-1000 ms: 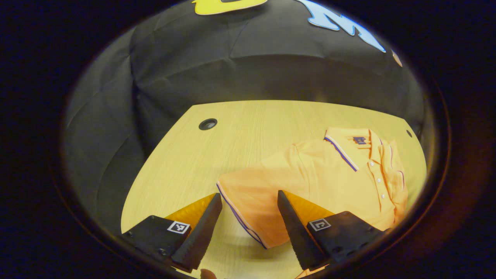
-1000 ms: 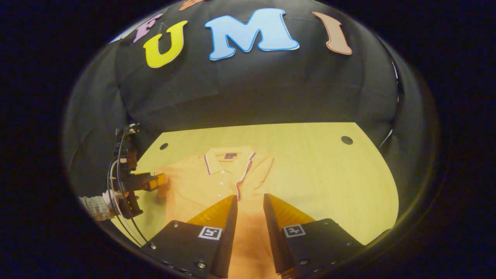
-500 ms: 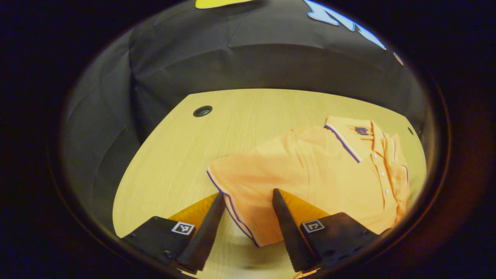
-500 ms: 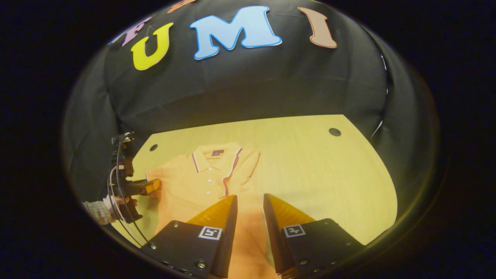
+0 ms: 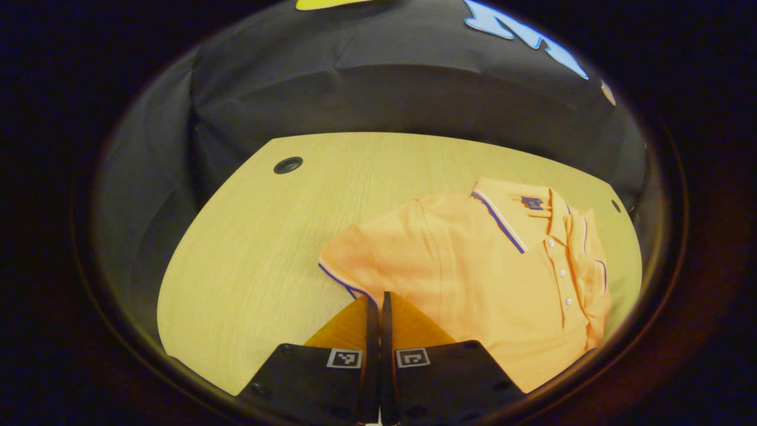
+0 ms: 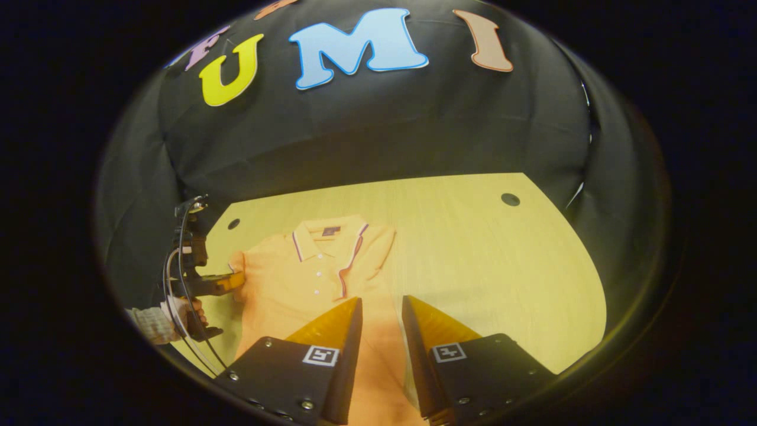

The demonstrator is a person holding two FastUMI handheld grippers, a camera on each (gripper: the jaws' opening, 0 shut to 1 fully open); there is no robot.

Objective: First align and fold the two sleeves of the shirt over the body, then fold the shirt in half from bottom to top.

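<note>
An orange polo shirt (image 5: 491,278) lies flat on the wooden table (image 5: 248,248), collar at the far end. Its near sleeve (image 5: 366,260) with a dark striped cuff points toward my left gripper (image 5: 376,300), which is shut on the cuff's edge. In the right gripper view the shirt (image 6: 295,284) has its other sleeve (image 6: 369,254) folded over the body. There the left gripper (image 6: 233,281), held by a hand (image 6: 192,310), grips the sleeve at the shirt's left side. My right gripper (image 6: 381,307) hovers open over the shirt's lower body, with nothing between its fingers.
The table has round cable holes at its far corners (image 5: 288,165) (image 6: 510,199) (image 6: 233,224). Bare wood (image 6: 491,266) stretches to the right of the shirt. Black cloth walls close the booth behind and beside the table.
My left gripper has moved onto the sleeve cuff and shut on it; it was open a second ago. The right gripper has stayed open and shifted slightly to the right over the shirt.
</note>
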